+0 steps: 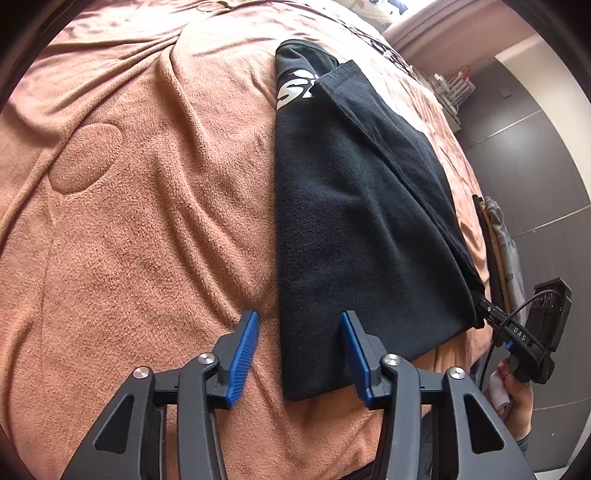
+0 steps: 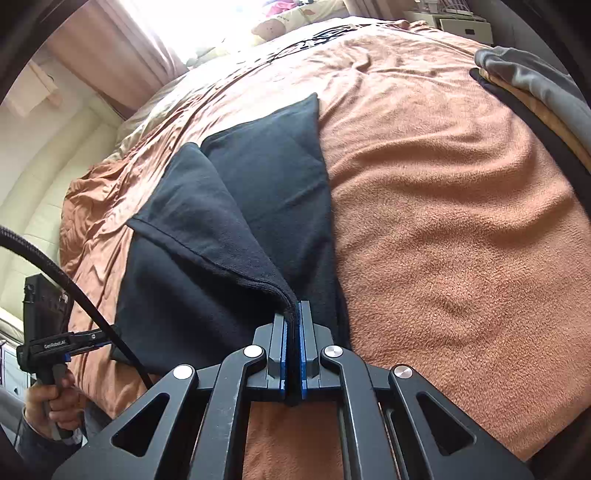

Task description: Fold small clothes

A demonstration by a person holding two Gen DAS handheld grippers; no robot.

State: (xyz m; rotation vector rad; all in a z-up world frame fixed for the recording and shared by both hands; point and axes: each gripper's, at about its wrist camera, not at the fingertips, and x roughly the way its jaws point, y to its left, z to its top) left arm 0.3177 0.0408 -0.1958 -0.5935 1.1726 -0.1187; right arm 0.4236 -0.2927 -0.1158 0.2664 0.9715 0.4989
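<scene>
A black T-shirt (image 1: 354, 206) with white print lies partly folded lengthwise on an orange fleece blanket (image 1: 147, 221). My left gripper (image 1: 299, 325) is open, its blue pads straddling the shirt's near left corner just above the cloth. My right gripper (image 2: 294, 314) is shut on the shirt's (image 2: 236, 229) near hem corner, with the edge pinched between the pads and a folded flap rising from it. In the left wrist view the right gripper (image 1: 489, 312) shows at the shirt's lower right corner.
A pile of folded grey and tan clothes (image 2: 543, 96) sits at the blanket's far right edge. Pillows and a curtained window (image 2: 207, 33) lie beyond the bed. A black cable (image 2: 74, 288) runs by my left hand.
</scene>
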